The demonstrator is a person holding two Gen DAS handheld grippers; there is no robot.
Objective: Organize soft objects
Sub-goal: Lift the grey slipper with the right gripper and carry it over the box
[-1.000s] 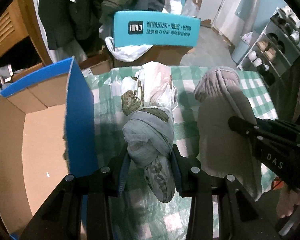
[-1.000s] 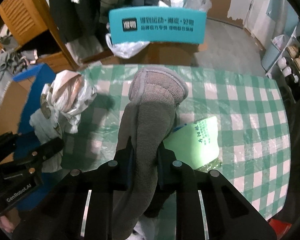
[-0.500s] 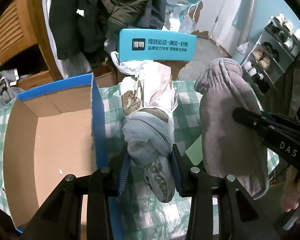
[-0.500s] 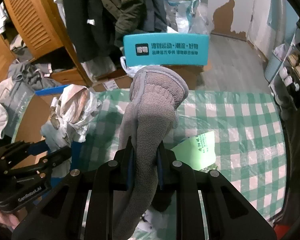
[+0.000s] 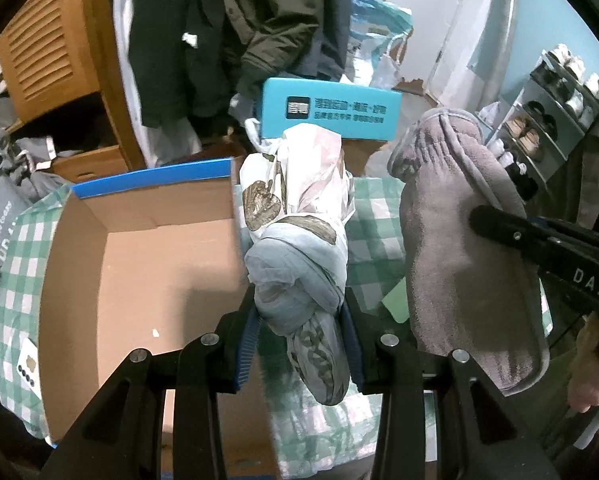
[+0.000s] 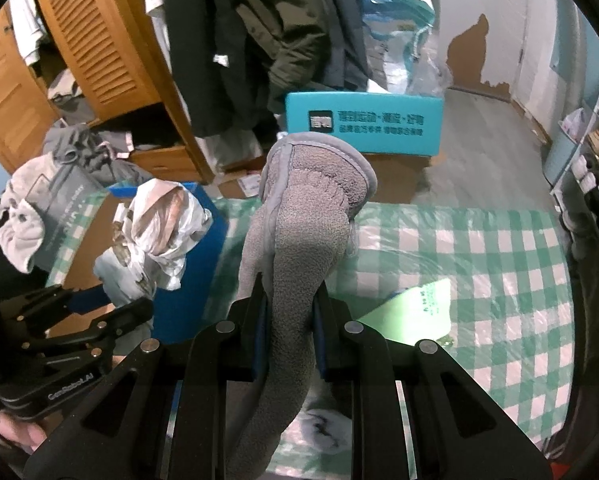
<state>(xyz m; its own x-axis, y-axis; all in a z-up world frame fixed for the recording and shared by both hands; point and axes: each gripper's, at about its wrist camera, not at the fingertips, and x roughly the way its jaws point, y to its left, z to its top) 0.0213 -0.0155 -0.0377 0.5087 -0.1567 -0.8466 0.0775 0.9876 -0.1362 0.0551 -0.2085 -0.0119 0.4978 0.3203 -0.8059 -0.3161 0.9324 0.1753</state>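
Both soft items are lifted clear of the checked bench (image 6: pixel 479 248), neither yet stowed: your left tool (image 5: pixel 299 320) pinches the knotted cloth bundle (image 5: pixel 299 264) beside the empty cardboard box (image 5: pixel 147 280); your right tool (image 6: pixel 289 316) clamps the grey fleece mitt (image 6: pixel 299 232).

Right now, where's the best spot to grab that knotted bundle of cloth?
Judging by its shape, at the knot: the knotted cloth bundle is firmest and narrowest there. Come from below the knot, a finger each side, as the left hand-held gripper grips it now; the loose top would slip.
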